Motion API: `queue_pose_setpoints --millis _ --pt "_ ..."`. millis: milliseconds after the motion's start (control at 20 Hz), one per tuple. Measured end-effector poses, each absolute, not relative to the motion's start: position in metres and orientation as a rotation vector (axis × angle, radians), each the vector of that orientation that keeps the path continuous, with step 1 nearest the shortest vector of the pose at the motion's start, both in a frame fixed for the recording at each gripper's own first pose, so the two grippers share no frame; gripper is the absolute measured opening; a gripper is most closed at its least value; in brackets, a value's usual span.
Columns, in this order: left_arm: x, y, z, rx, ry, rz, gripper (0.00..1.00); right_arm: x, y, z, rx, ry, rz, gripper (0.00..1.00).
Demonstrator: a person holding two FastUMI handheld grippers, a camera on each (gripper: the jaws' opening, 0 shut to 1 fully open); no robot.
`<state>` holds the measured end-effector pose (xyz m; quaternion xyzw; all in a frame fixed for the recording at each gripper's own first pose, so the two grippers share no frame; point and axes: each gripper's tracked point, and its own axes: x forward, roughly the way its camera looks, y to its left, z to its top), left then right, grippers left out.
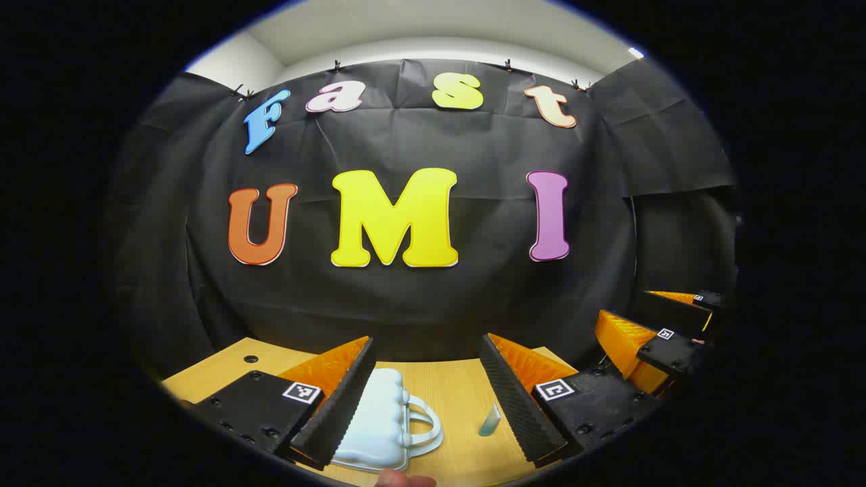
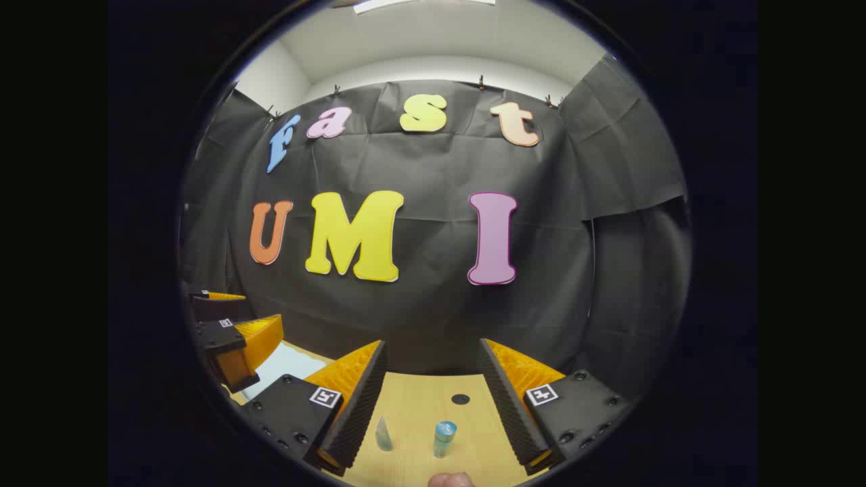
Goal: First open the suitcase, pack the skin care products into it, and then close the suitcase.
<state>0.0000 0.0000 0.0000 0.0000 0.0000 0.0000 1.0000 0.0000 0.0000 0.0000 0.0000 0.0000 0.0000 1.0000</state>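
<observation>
While the left tongs [image 1: 426,392] hang spread above the wooden tabletop [image 1: 460,392], the left gripper view shows a pale blue suitcase [image 1: 382,423] lying shut between them, a small tube [image 1: 490,421] just right of it. Right gripper view: right tongs [image 2: 433,396] spread too, tube [image 2: 383,435] and blue bottle [image 2: 444,438] standing apart between them.

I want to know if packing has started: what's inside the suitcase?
Cannot tell: the suitcase lies shut on the table, so its inside is hidden. A tube and a bottle stand outside on the table.
</observation>
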Motion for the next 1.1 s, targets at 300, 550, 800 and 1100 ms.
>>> queue_pose_setpoints --millis 300,550,800,1100 --pt "-0.003 -0.004 0.001 -0.008 -0.001 0.013 0.99 0.004 -0.005 -0.003 0.013 0.012 -0.001 0.8" --pt "-0.002 -0.005 -0.009 -0.018 0.034 0.011 0.99 0.008 -0.006 -0.009 0.022 0.025 0.009 0.8" --pt "0.002 -0.003 -0.02 -0.013 0.067 0.018 0.99 0.011 -0.015 -0.014 0.02 0.041 0.002 0.8" --pt "0.006 -0.012 -0.047 0.121 0.097 -0.045 0.99 0.008 -0.034 -0.032 -0.01 0.074 -0.025 0.8"
